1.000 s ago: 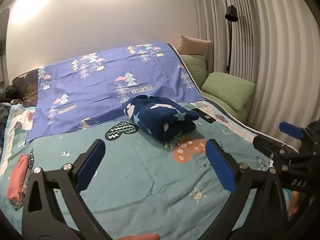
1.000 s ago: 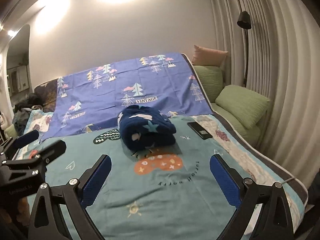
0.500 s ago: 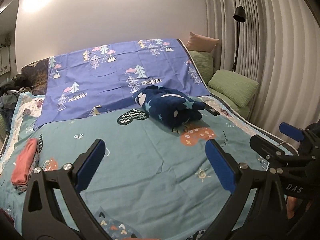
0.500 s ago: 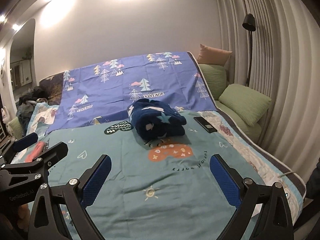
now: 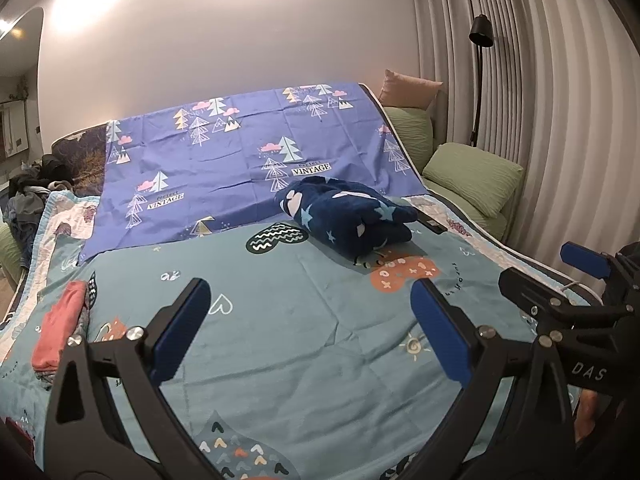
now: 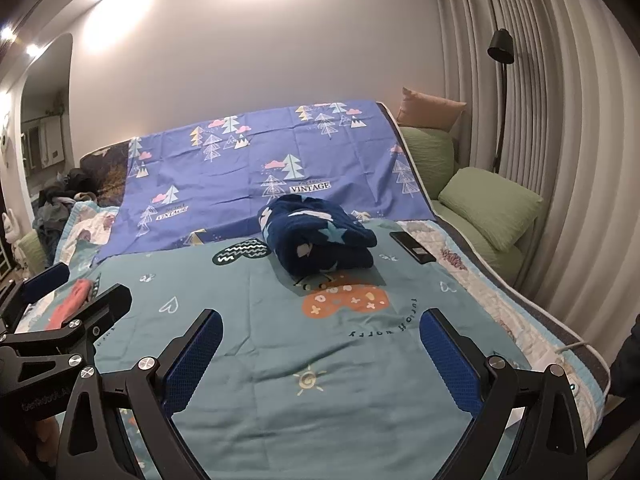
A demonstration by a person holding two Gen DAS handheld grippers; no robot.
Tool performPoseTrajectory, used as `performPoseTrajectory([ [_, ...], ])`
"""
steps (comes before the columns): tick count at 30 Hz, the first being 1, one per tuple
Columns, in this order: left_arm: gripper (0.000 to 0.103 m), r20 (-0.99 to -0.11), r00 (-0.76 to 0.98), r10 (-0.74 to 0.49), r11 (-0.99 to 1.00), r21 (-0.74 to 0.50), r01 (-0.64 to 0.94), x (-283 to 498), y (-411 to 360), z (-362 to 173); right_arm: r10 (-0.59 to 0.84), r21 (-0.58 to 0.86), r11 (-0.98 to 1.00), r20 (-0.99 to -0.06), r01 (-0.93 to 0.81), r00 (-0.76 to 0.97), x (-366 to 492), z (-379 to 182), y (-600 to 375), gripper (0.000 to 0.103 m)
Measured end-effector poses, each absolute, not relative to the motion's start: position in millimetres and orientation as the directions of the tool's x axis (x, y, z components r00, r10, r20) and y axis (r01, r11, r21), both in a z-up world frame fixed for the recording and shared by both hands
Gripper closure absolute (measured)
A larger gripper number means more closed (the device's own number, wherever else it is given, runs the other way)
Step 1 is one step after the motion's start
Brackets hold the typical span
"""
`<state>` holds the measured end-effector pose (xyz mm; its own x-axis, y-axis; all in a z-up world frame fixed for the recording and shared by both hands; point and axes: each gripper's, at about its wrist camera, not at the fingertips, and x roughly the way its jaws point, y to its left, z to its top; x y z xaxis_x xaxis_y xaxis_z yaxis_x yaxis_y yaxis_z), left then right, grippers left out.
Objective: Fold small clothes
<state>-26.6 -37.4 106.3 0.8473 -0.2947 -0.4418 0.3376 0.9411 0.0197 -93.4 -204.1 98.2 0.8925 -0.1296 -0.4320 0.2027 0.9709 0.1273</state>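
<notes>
A folded dark blue fleece garment with stars point(image 5: 350, 218) lies in the middle of the bed on the teal quilt point(image 5: 280, 320); it also shows in the right wrist view point(image 6: 318, 240). My left gripper point(image 5: 310, 328) is open and empty, well short of it above the quilt. My right gripper point(image 6: 320, 354) is open and empty, also back from it. A folded pink garment point(image 5: 56, 330) lies at the quilt's left edge, seen too in the right wrist view point(image 6: 68, 304). Each gripper shows at the edge of the other's view.
A purple tree-print sheet point(image 5: 248, 160) covers the bed's far half. A black phone point(image 6: 412, 246) lies right of the blue garment. Green pillows point(image 5: 474, 178) and a floor lamp point(image 5: 480, 76) stand at right by the curtain. A clothes heap point(image 5: 28, 196) sits far left.
Both grippers have pulled back and risen from the blue garment, which now looks smaller and farther. More of the quilt's near part and the pink garment shows. Both stay open.
</notes>
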Motion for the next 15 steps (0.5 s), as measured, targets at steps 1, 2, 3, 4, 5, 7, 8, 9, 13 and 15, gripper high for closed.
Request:
performPoseTrajectory([
  [1,0.003,-0.444,0.846,-0.294,0.942,0.017,0.336,-26.5,-37.4,106.4,-0.130,0.126,0.971,-0.432,0.203,0.893,-93.3,98.3,-203.9,0.002],
  [2,0.003,-0.447,0.846,-0.292,0.942,0.016,0.334,-26.8,-37.3,106.2,-0.132,0.126,0.971,-0.432,0.204,0.892,-93.4,98.3,-203.8,0.002],
  [3,0.003,-0.450,0.845,-0.289,0.943,0.017,0.332,-26.8,-37.3,105.7,-0.134,0.124,0.971,-0.431,0.206,0.892,-93.2,98.3,-204.0,0.002],
  [4,0.003,-0.453,0.845,-0.286,0.944,0.018,0.329,-26.7,-37.4,105.2,-0.138,0.122,0.970,-0.431,0.209,0.892,-93.6,98.1,-204.1,0.002],
  [5,0.003,-0.456,0.844,-0.282,0.945,0.021,0.327,-26.3,-37.3,104.7,-0.141,0.120,0.970,-0.431,0.212,0.891,-94.1,98.0,-203.8,0.002],
  [7,0.003,-0.461,0.843,-0.276,0.946,0.023,0.323,-26.2,-36.8,103.7,-0.146,0.118,0.969,-0.432,0.216,0.890,-95.2,97.3,-203.6,0.002],
  [8,0.003,-0.462,0.843,-0.274,0.947,0.024,0.321,-25.8,-36.8,103.7,-0.147,0.117,0.969,-0.433,0.217,0.889,-95.6,96.9,-203.9,0.002],
  [9,0.003,-0.463,0.844,-0.271,0.948,0.025,0.318,-26.1,-36.2,103.5,-0.148,0.117,0.969,-0.433,0.219,0.889,-95.9,96.5,-204.4,0.002],
  [13,0.003,-0.463,0.848,-0.257,0.951,0.035,0.307,-26.3,-34.7,103.3,-0.153,0.116,0.968,-0.434,0.223,0.888,-96.7,95.6,-205.7,0.002],
  [15,0.003,-0.462,0.851,-0.250,0.953,0.040,0.302,-26.5,-34.0,103.4,-0.152,0.115,0.968,-0.434,0.222,0.888,-97.0,95.4,-205.9,0.002],
])
